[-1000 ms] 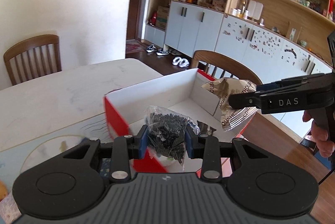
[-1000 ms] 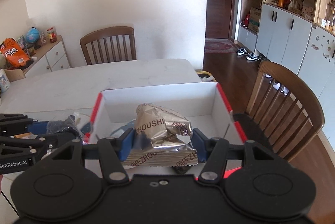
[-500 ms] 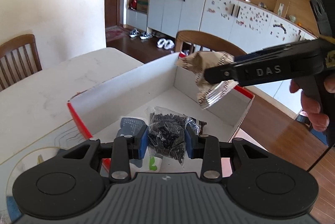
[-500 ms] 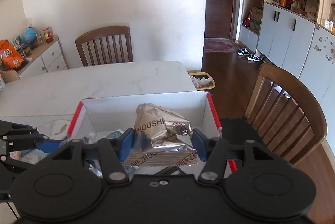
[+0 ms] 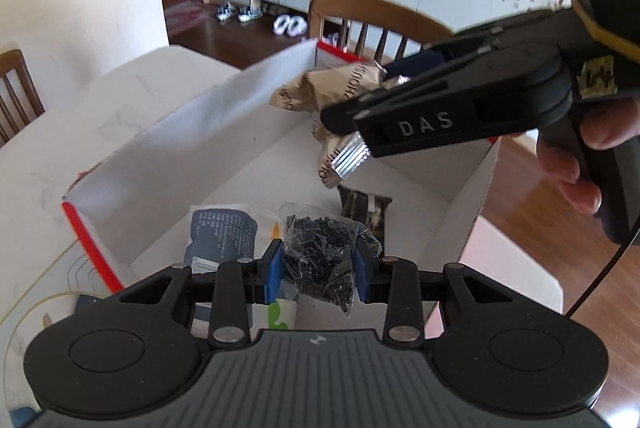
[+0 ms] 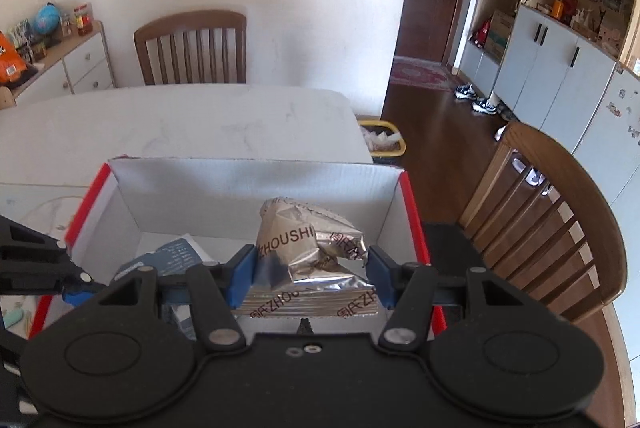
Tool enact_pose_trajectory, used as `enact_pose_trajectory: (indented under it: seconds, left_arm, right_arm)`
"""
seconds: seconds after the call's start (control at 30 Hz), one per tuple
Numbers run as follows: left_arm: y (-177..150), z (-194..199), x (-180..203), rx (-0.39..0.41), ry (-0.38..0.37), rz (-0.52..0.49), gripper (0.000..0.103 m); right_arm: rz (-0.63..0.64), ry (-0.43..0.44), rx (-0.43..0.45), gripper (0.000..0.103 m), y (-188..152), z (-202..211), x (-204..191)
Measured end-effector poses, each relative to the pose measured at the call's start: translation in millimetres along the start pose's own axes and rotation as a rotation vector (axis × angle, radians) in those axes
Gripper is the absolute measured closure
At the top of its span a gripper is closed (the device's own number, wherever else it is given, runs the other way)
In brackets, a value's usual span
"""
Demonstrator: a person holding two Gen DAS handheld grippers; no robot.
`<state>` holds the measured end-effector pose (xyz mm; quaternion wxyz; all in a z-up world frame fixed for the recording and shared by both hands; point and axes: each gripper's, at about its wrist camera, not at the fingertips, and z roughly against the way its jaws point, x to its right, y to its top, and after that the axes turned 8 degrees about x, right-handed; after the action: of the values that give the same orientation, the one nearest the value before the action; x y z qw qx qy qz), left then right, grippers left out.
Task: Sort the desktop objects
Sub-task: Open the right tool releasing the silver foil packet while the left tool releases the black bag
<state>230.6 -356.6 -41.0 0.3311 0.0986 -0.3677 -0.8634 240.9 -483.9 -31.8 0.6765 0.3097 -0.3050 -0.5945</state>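
A red cardboard box (image 5: 188, 132) with white inner walls (image 6: 256, 188) stands open on the pale table. My left gripper (image 5: 318, 270) is shut on a clear bag of small black parts (image 5: 322, 256), held over the box's near end. My right gripper (image 6: 312, 278) is shut on a crumpled tan and silver foil snack packet (image 6: 308, 248), hanging above the box's middle; from the left wrist view the packet (image 5: 336, 100) shows in front of the right gripper's black body. A blue-grey printed packet (image 5: 222, 232) and a dark packet (image 5: 366, 208) lie on the box floor.
Wooden chairs stand at the table's far side (image 6: 192, 48) and right of the box (image 6: 560, 228). A yellow bin (image 6: 382, 140) sits on the wood floor past the table's corner. Cabinets (image 6: 560, 68) and a sideboard with clutter (image 6: 60, 56) line the walls. A person's hand (image 5: 580, 156) grips the right handle.
Both grippers have moved forward and down over the open box with their loads still held. The box interior and the packets on its floor have come into view.
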Motion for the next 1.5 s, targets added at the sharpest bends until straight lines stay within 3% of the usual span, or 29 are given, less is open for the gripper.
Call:
enact_pose_trajectory:
  seconds: [0.47, 0.73, 1.33, 1.5]
  left_arm:
    - [1.1, -36.8, -4.4, -0.139, -0.029, 0.004, 0.069]
    - [-0.2, -48.7, -6.5, -0.203, -0.042, 0.019, 0.069]
    - [-0.5, -56.8, -12.2, -0.278, -0.095, 0.075, 0.069]
    - [0.8, -52.5, -12.9, -0.273, -0.103, 0.086, 0.069]
  right_arm:
    - [0.101, -0.031, -0.116, 0.044, -6.8, -59.2, -6.0]
    - [0.127, -0.005, -0.206, 0.044, -21.3, -78.9, -10.4]
    - [0.154, 0.024, -0.342, 0.044, -28.4, -96.8, -18.2]
    - [0.152, 0.014, -0.344, 0.039, -29.0, -93.4, -19.8]
